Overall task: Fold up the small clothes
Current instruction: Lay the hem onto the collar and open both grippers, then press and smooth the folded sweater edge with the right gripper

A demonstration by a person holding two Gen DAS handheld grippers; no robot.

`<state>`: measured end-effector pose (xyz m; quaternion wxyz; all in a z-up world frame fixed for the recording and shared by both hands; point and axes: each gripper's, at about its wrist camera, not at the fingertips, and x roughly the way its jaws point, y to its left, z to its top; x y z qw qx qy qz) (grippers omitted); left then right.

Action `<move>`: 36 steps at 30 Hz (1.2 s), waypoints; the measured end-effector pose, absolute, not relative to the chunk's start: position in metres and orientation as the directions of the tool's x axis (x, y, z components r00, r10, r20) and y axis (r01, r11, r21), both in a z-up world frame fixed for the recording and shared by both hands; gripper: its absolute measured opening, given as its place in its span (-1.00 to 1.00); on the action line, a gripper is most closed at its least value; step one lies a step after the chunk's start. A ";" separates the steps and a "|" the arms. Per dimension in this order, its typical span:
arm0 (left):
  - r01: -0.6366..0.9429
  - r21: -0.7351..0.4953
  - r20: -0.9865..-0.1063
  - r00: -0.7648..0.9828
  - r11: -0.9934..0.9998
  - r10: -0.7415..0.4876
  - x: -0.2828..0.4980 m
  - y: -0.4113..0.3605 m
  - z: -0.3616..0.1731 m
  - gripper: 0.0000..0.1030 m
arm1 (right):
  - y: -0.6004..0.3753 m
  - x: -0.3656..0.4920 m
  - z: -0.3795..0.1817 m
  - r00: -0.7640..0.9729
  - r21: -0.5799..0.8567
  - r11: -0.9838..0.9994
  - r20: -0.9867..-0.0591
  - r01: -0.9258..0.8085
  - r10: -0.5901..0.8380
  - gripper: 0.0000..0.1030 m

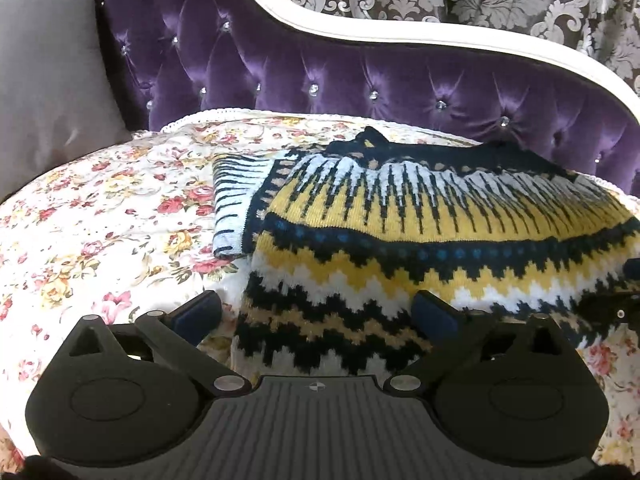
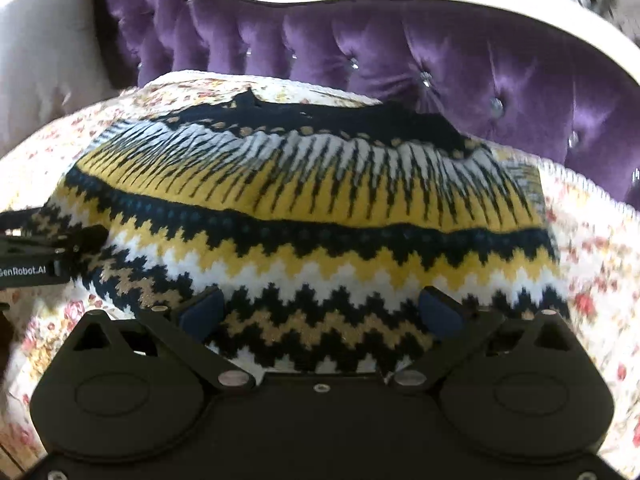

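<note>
soft daylight, fisheye bending, right view blurred

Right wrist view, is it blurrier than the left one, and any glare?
Right wrist view: motion-smeared, the floral cover and the sweater edges soft. Left wrist view: sharp, the sweater knit crisp, sheen on the purple tufted backrest. Both bend straight lines, fisheye style.

Both grippers are pointing forward, level and low. The left gripper (image 1: 318, 314) is holding its blue-padded fingers (image 1: 199, 314) spread wide apart, gripping nothing. The right gripper (image 2: 322, 312) is likewise keeping its fingers (image 2: 440, 312) wide apart, just beside the left one.
</note>
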<state>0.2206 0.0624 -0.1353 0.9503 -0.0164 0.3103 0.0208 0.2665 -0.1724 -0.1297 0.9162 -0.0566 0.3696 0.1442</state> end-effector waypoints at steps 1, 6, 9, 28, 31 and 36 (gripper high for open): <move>-0.051 -0.019 -0.589 0.808 0.999 0.030 0.220 0.063 -0.135 1.00 | -0.174 0.266 -0.130 0.686 0.002 0.952 -0.693 -0.306 0.222 0.99; -0.054 -0.014 -0.584 0.811 0.998 0.036 0.221 0.061 -0.138 1.00 | -0.185 0.262 -0.129 0.687 0.009 0.954 -0.691 -0.301 0.224 0.99; -0.055 -0.015 -0.582 0.812 0.998 0.036 0.221 0.061 -0.139 1.00 | -0.195 0.262 -0.129 0.688 0.013 0.959 -0.693 -0.284 0.213 0.99; -0.073 -0.055 -0.645 0.764 0.996 0.020 0.221 0.064 -0.120 0.98 | -0.222 0.257 -0.127 0.682 0.025 0.974 -0.710 -0.225 0.176 0.99; -0.094 -0.084 -0.591 0.806 0.992 0.026 0.213 0.058 -0.098 0.98 | -0.223 0.258 -0.127 0.679 0.034 0.973 -0.711 -0.226 0.182 0.99; -0.007 0.033 -0.557 0.830 0.999 0.024 0.217 0.019 -0.081 0.98 | -0.222 0.258 -0.128 0.680 0.029 0.975 -0.712 -0.222 0.176 0.99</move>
